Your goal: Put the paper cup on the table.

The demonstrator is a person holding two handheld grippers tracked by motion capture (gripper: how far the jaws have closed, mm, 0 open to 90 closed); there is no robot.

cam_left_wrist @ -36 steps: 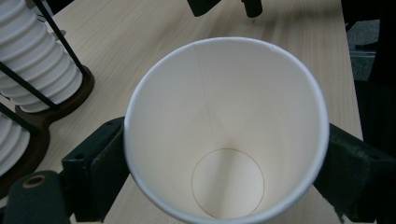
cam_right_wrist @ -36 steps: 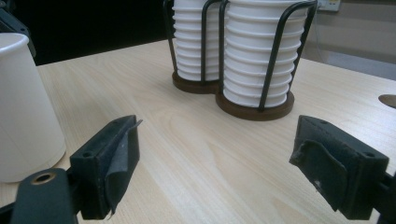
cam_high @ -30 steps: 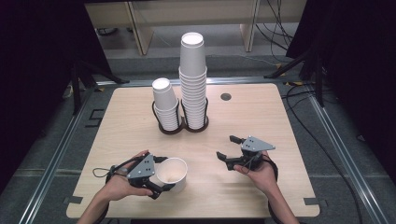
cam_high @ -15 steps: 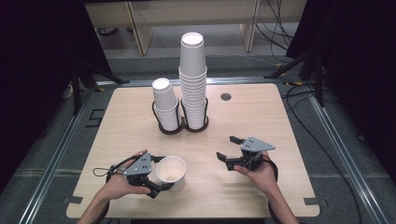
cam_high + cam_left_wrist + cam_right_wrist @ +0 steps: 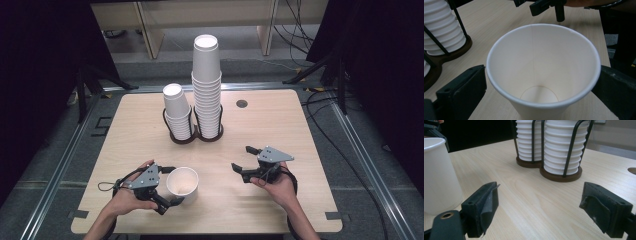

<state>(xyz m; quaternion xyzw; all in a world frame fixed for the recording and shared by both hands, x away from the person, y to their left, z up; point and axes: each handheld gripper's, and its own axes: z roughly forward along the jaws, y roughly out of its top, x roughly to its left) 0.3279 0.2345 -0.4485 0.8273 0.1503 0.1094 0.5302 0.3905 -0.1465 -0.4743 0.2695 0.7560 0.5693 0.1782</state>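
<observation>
**Cup let go, both grippers wide**

Opening just now, my left gripper [image 5: 169, 189] has let its jaws spread wide; the paper cup [image 5: 182, 185] stands upright between them on the surface [image 5: 280, 125], close to both pads. Behind, two cup stacks [image 5: 207, 85] sit in their holder. My right gripper [image 5: 243, 164] rests well apart from the cup, jaws wide and holding nothing.

Looks like a lab data-collection rig, not a home or kitchen: light plywood table [image 5: 150, 125] with a cable port [image 5: 242, 104], set inside a metal floor frame [image 5: 60, 160], black curtains [image 5: 40, 60] both sides, loose cables [image 5: 300, 25] on grey carpet, plain bench legs [image 5: 147, 30] behind.
</observation>
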